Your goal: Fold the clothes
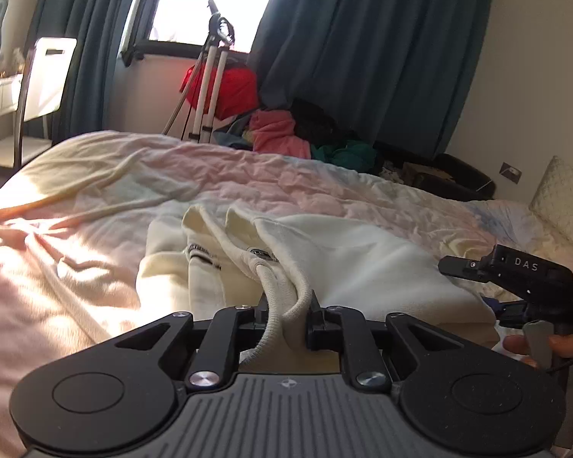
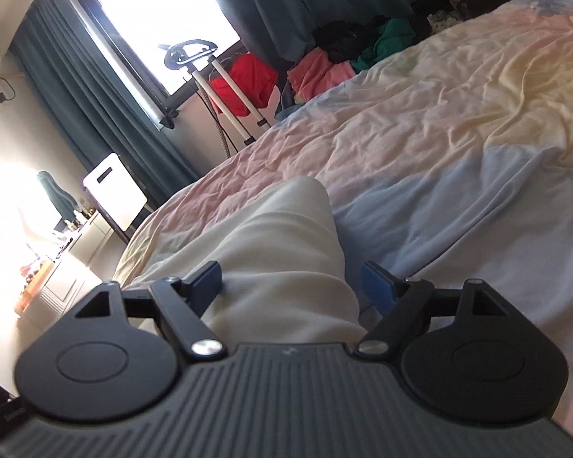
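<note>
Left fingers (image 1: pixel 286 318) clamped on the ribbed cuff (image 1: pixel 282 305) of the cream sweatshirt (image 1: pixel 343 267), lying on the bed (image 1: pixel 95 198). Right fingers (image 2: pixel 292 286) apart, straddling the sweatshirt's sleeve (image 2: pixel 282 252). Soft, light, floppy; best pinched at hems. "DAS" readable at 3 o'clock.

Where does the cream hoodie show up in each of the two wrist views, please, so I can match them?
Left wrist view: the cream hoodie lies on the bed at lower centre, its hem pinched in the left tongs.
Right wrist view: the hoodie fills lower centre, between the open right tongs.
Shared landmark: the red bag under the window.
</note>
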Available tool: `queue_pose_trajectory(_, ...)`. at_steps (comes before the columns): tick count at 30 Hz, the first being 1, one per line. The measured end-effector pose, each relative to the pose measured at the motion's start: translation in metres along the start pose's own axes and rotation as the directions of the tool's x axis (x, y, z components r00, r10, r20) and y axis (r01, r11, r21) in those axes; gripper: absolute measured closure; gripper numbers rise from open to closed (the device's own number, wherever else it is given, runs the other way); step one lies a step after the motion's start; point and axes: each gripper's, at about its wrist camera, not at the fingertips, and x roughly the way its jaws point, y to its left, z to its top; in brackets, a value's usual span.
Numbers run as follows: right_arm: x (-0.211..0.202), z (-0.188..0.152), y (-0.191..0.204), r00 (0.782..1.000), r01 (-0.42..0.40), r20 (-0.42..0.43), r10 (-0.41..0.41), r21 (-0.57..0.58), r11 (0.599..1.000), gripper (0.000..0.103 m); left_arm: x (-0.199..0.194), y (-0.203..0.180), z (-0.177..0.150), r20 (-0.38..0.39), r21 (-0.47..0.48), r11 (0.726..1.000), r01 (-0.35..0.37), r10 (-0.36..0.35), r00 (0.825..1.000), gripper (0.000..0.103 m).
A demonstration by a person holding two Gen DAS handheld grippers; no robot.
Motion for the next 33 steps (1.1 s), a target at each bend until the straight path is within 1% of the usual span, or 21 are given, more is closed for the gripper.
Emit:
queue_pose_trajectory(1,0.006,0.000,-0.004,0.999,-0.021,-0.024,0.022,0.029,0.999,0.021,0.004,0.002,-0.004,-0.026,-0.005,1.000,-0.012,0.012,1.000,0.087)
queue_pose_trajectory(3,0.017,-0.001,-0.012,0.997,-0.050,-0.055,0.055,0.086,0.995,0.014,0.010,0.006,-0.009,-0.050,-0.003,1.000,-0.026,0.026,0.998,0.087)
queue_pose_trajectory(5,0.024,-0.001,-0.019,0.994,-0.065,-0.076,0.077,0.145,0.987,0.008,0.009,0.010,-0.009,-0.042,-0.021,1.000,-0.019,0.018,0.999,0.085)
queue_pose_trajectory(7,0.027,-0.002,-0.027,0.990,-0.087,-0.095,0.109,0.212,0.973,0.008,0.006,0.014,-0.007,-0.034,-0.063,0.998,0.007,-0.010,0.999,0.081)
queue_pose_trajectory(9,0.030,-0.001,-0.031,0.983,-0.111,-0.116,0.145,0.259,0.960,0.006,0.003,0.018,-0.006,-0.031,-0.085,0.996,0.018,-0.021,0.999,0.077)
queue_pose_trajectory(11,0.028,-0.001,-0.026,0.981,-0.116,-0.124,0.150,0.242,0.963,0.006,-0.003,0.021,-0.005,-0.022,-0.103,0.994,0.028,-0.031,0.999,0.066)
queue_pose_trajectory(12,0.027,-0.002,-0.022,0.981,-0.115,-0.126,0.146,0.226,0.967,0.006,-0.006,0.024,-0.003,-0.007,-0.129,0.991,0.037,-0.038,0.999,0.054)
queue_pose_trajectory(13,0.026,-0.003,-0.017,0.982,-0.114,-0.126,0.142,0.207,0.972,0.006,-0.009,0.028,-0.001,0.008,-0.174,0.983,0.055,-0.055,0.998,0.037)
queue_pose_trajectory(14,0.025,-0.004,-0.014,0.982,-0.113,-0.126,0.138,0.191,0.975,0.006,-0.010,0.033,0.001,0.025,-0.216,0.974,0.073,-0.069,0.997,0.026)
queue_pose_trajectory(15,0.024,-0.005,-0.011,0.983,-0.112,-0.126,0.135,0.177,0.978,0.006,-0.012,0.036,0.004,0.044,-0.246,0.965,0.085,-0.076,0.996,0.023)
queue_pose_trajectory(16,0.023,-0.005,-0.010,0.983,-0.112,-0.126,0.134,0.168,0.979,0.006,-0.014,0.038,0.006,0.057,-0.264,0.962,0.072,-0.059,0.997,0.015)
queue_pose_trajectory(17,0.022,-0.004,-0.009,0.983,-0.112,-0.125,0.134,0.166,0.980,0.006,-0.014,0.040,0.008,0.060,-0.268,0.963,0.041,-0.026,0.998,0.007)
queue_pose_trajectory(18,0.021,-0.004,-0.009,0.983,-0.113,-0.124,0.135,0.167,0.979,0.006,-0.014,0.041,0.010,0.062,-0.270,0.963,0.008,0.009,0.998,0.005)
queue_pose_trajectory(20,0.021,-0.003,-0.009,0.984,-0.111,-0.122,0.132,0.163,0.980,0.006,-0.009,0.045,0.012,0.042,-0.283,0.959,-0.013,0.026,0.999,0.004)
queue_pose_trajectory(23,0.022,-0.006,-0.008,0.986,-0.096,-0.124,0.113,0.134,0.986,0.006,0.011,0.052,0.009,-0.048,-0.321,0.946,-0.044,0.030,0.998,0.001)
queue_pose_trajectory(25,0.024,-0.008,-0.007,0.987,-0.086,-0.126,0.100,0.111,0.990,0.005,0.021,0.050,0.007,-0.070,-0.295,0.952,-0.083,0.065,0.995,0.000)
queue_pose_trajectory(26,0.025,-0.009,-0.005,0.987,-0.082,-0.129,0.094,0.094,0.992,0.003,0.025,0.049,0.006,-0.073,-0.275,0.956,-0.097,0.080,0.994,0.000)
queue_pose_trajectory(30,0.027,-0.014,0.007,0.989,-0.066,-0.132,0.065,-0.002,0.998,0.001,0.034,0.046,0.004,-0.085,-0.251,0.960,-0.120,0.102,0.991,0.000)
queue_pose_trajectory(33,0.027,-0.017,0.009,0.990,-0.053,-0.130,0.049,-0.024,0.998,0.001,0.042,0.047,0.000,-0.106,-0.219,0.967,-0.132,0.111,0.988,0.000)
